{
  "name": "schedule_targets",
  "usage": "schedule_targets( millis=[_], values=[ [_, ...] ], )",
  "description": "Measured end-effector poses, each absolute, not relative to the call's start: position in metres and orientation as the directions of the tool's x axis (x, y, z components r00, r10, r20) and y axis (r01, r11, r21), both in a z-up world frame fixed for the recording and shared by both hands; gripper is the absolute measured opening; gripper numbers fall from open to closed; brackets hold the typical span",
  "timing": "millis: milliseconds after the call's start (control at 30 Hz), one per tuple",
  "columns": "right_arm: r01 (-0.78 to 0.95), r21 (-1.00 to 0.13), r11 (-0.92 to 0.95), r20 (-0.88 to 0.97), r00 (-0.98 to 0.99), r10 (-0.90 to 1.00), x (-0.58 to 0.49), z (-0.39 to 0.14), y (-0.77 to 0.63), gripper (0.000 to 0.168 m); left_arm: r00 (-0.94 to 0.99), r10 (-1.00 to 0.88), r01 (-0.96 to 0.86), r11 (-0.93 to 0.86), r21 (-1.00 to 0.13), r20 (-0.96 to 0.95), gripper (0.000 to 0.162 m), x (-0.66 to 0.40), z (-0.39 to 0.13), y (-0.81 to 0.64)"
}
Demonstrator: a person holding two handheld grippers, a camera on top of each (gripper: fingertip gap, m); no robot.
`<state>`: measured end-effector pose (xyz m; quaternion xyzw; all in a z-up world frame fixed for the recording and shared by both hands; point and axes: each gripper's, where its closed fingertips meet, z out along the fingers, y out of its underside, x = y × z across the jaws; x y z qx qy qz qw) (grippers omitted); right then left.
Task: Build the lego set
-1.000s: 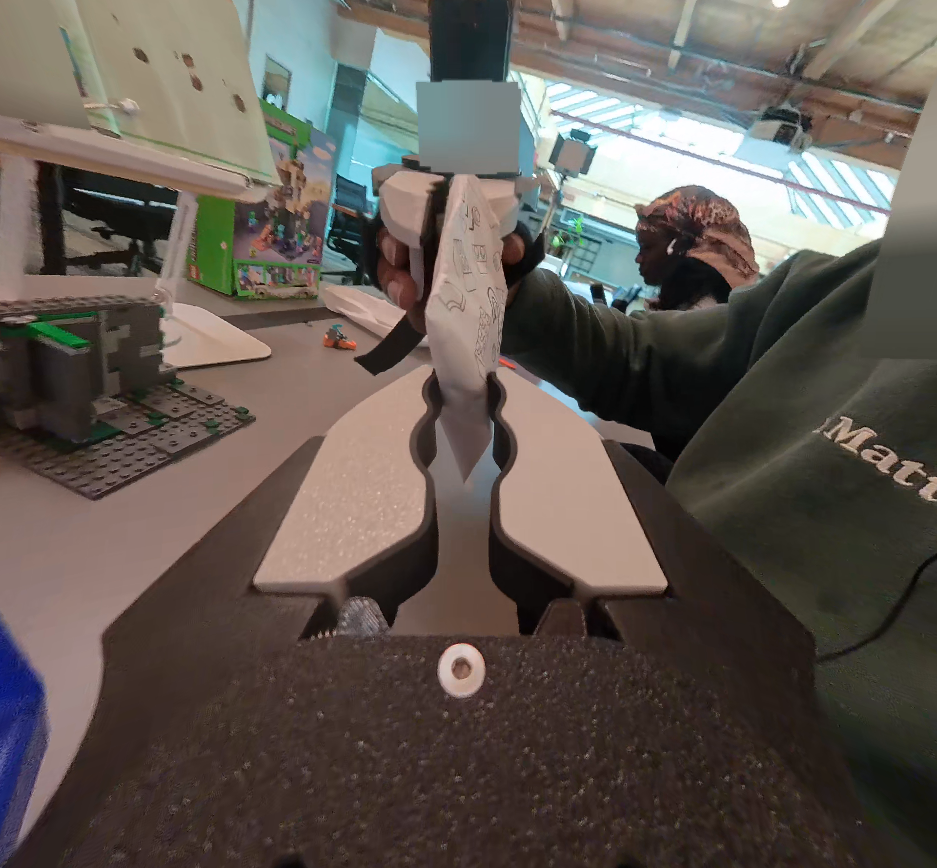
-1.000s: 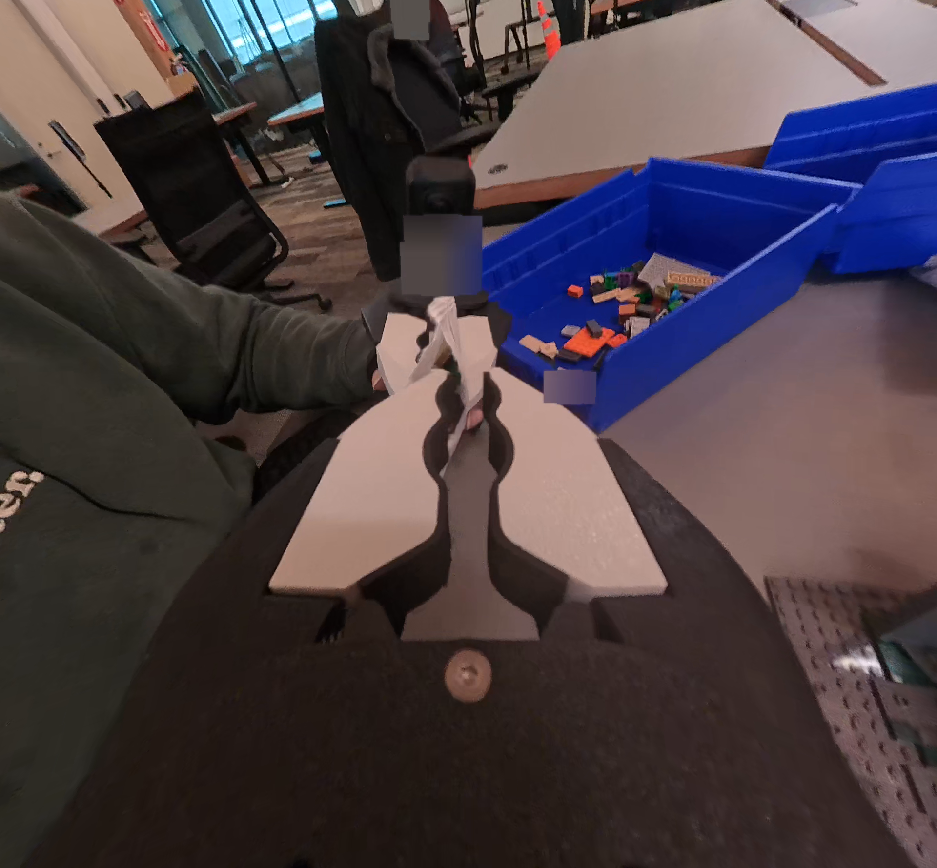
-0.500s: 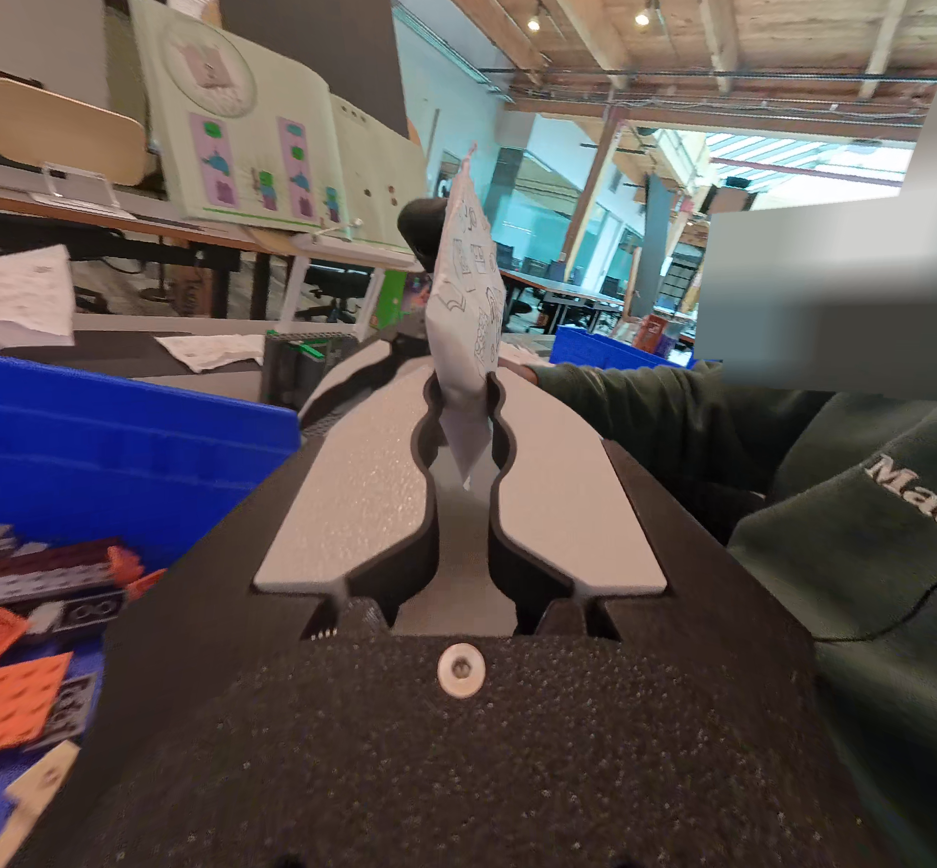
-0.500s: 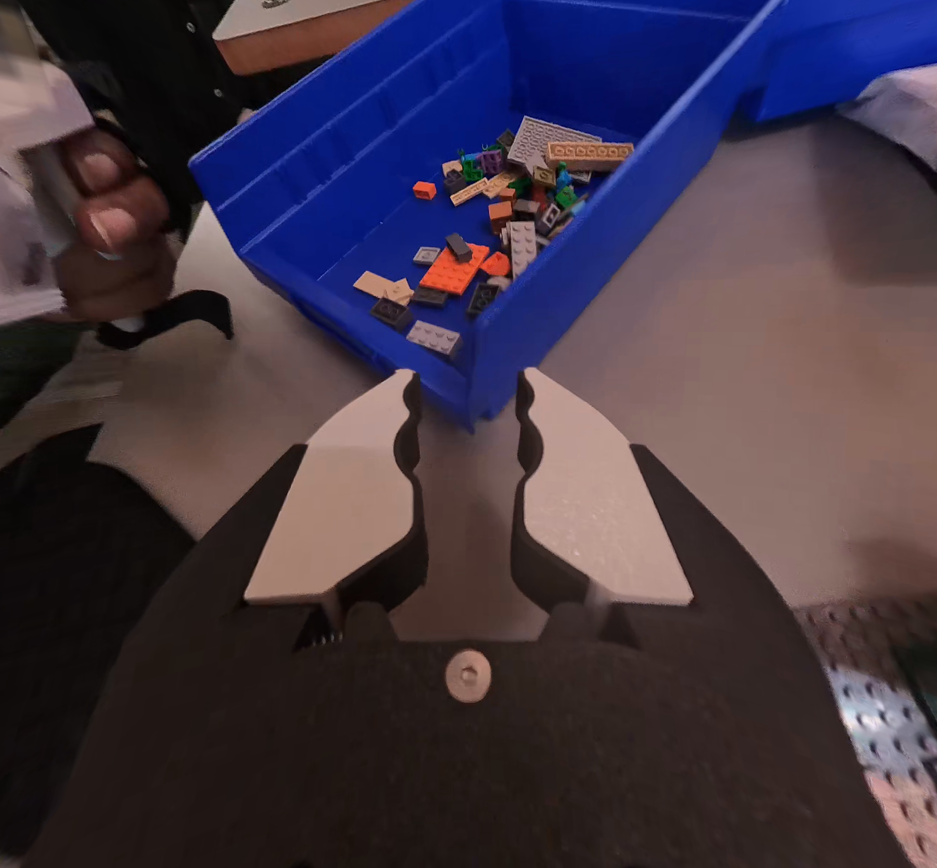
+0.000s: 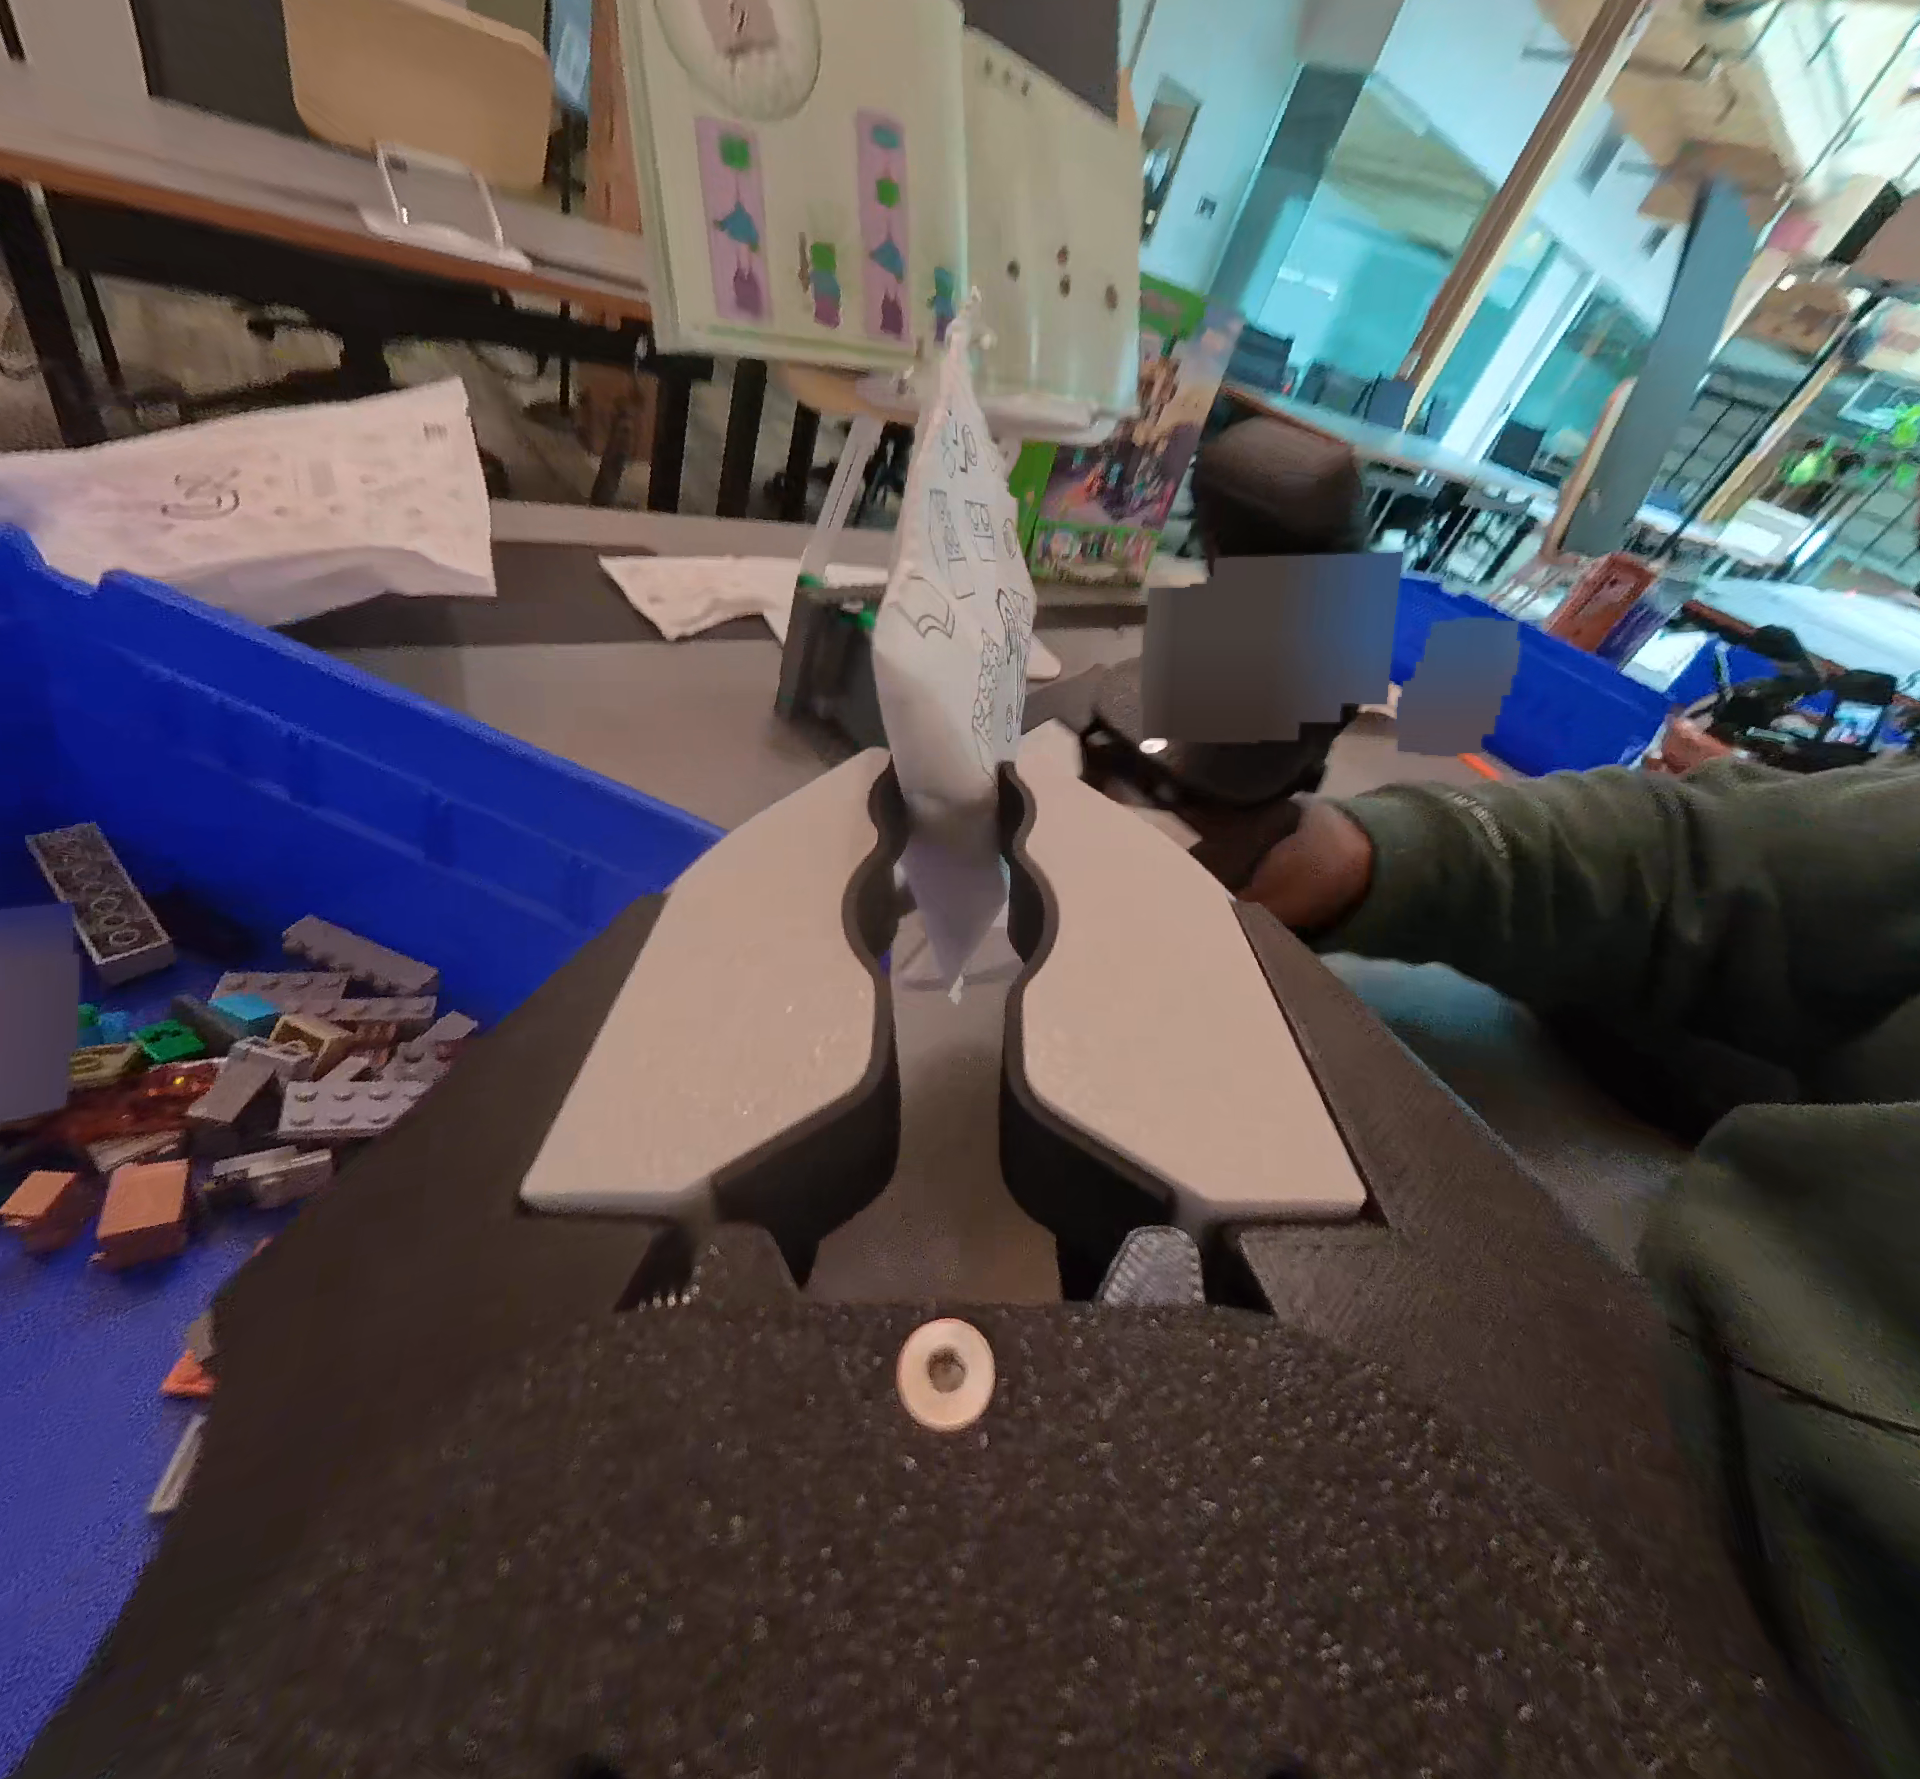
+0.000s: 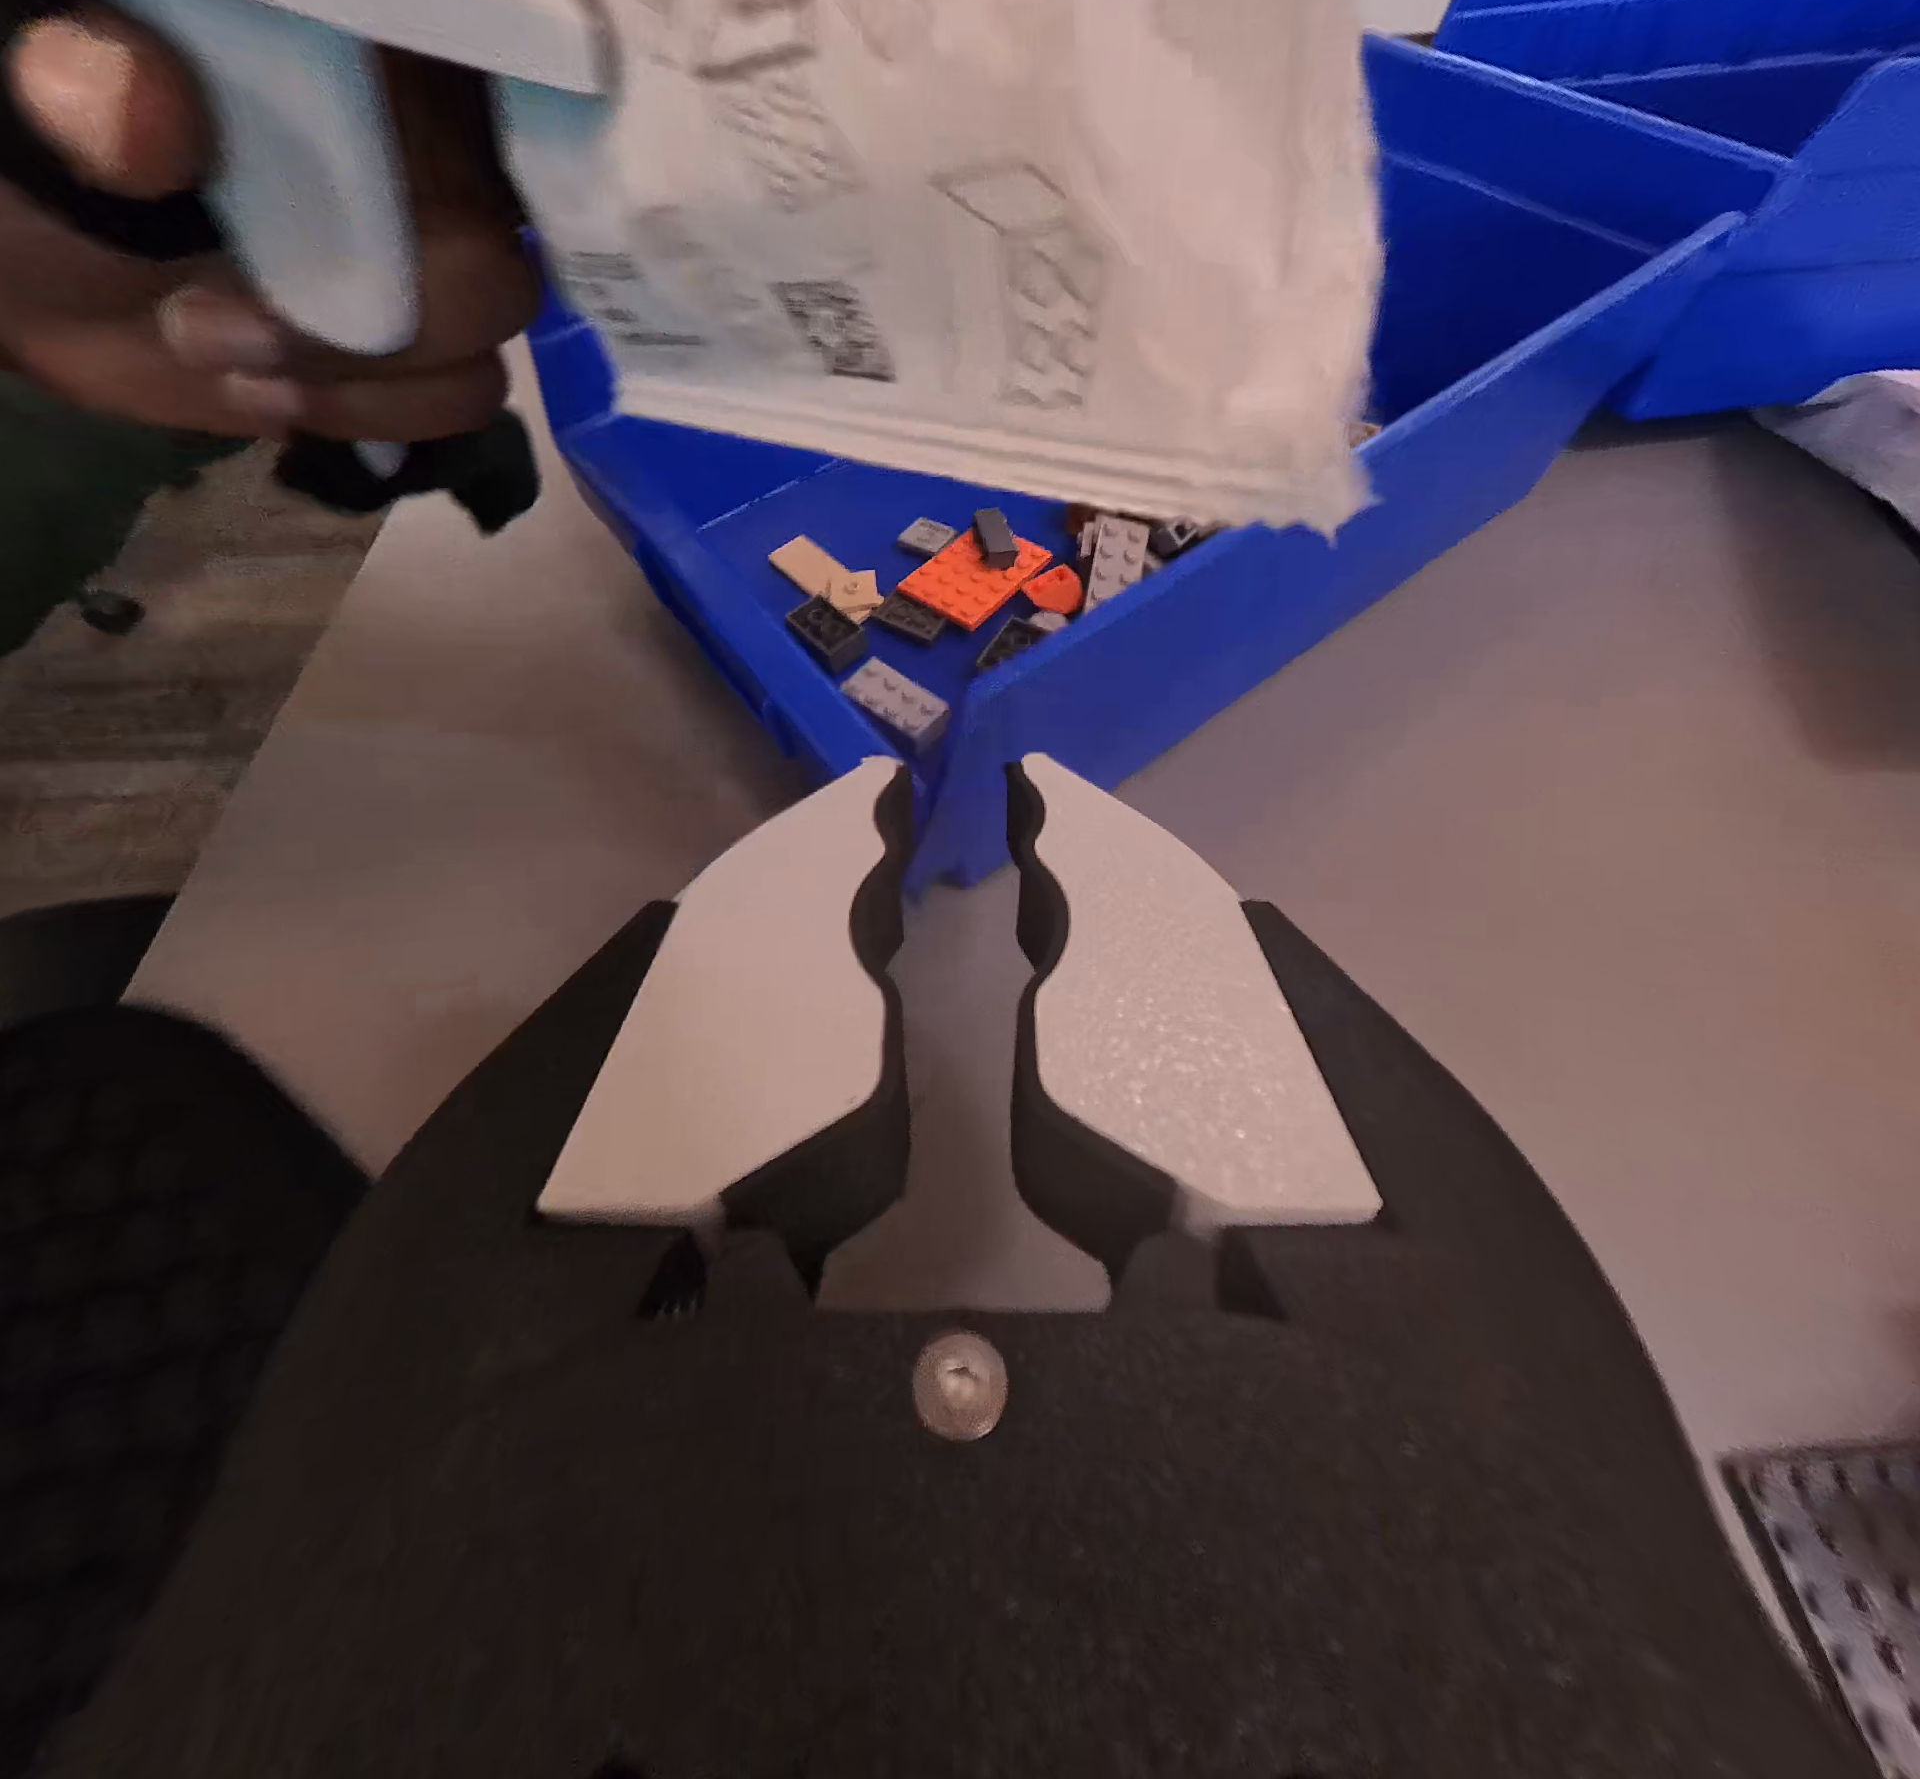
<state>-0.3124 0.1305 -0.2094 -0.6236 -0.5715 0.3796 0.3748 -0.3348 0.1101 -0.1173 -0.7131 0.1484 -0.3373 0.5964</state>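
My left hand-held gripper [image 5: 948, 799] pinches paper parts bag [image 5: 956, 649], long axis upright, over blue bin [image 6: 1195, 617]; right hand-held gripper [image 6: 958, 779] empty, slightly spread, bin at 12 o'clock.

My left gripper [image 5: 948, 799] raised, fingers pointing forward, jaws pinched on bag [image 5: 951, 649], which stands up between tips. My right gripper [image 6: 958, 799] low over table, angled down, jaws apart with narrow gap, holding nothing. Left hand [image 6: 208, 275] blurred at upper left in right wrist view. Right arm in green sleeve [image 5: 1621, 882] reaches across
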Motion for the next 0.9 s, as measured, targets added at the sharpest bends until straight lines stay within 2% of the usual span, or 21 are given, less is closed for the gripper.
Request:
schedule_targets(
  millis=[200, 367, 533, 700, 767, 800, 833, 900],
  values=[
    [0.472, -0.88, -0.052, -0.034, 0.046, 0.998, -0.233, -0.207, 0.132, 0.018, 0.725, -0.626, -0.017, -0.433, -0.901, 0.287, 0.017, -0.328, -0.141, 0.141],
    [0.482, -0.875, -0.049, 0.012, 0.123, 0.992, -0.179, -0.208, 0.153, 0.019, 0.679, -0.651, -0.049, -0.5, -0.865, 0.338, 0.016, -0.304, -0.15, 0.16],
    [0.38, -0.886, -0.265, -0.221, 0.157, 0.963, -0.184, -0.191, 0.167, 0.041, 0.683, -0.601, 0.129, -0.462, -0.878, 0.416, 0.016, -0.267, -0.15, 0.17],
    [0.194, -0.826, -0.529, -0.518, 0.112, 0.848, -0.212, -0.183, 0.169, 0.055, 0.665, -0.536, 0.367, -0.373, -0.852, 0.521, 0.016, -0.24, -0.145, 0.169],
    [0.087, -0.815, -0.572, -0.571, 0.036, 0.82, -0.217, -0.169, 0.169, 0.051, 0.638, -0.529, 0.445, -0.34, -0.829, 0.559, 0.016, -0.233, -0.14, 0.165],
    [0.043, -0.813, -0.581, -0.582, -0.003, 0.813, -0.217, -0.161, 0.169, 0.043, 0.64, -0.529, 0.455, -0.324, -0.829, 0.558, 0.016, -0.228, -0.139, 0.162],
    [0.02, -0.815, -0.58, -0.58, -0.051, 0.813, -0.216, -0.154, 0.165, 0.028, 0.643, -0.533, 0.451, -0.317, -0.834, 0.55, 0.016, -0.223, -0.14, 0.16],
    [0.024, -0.82, -0.572, -0.57, -0.122, 0.812, -0.213, -0.146, 0.158, 0.013, 0.637, -0.528, 0.482, -0.297, -0.825, 0.562, 0.016, -0.22, -0.138, 0.157]
  ],
)
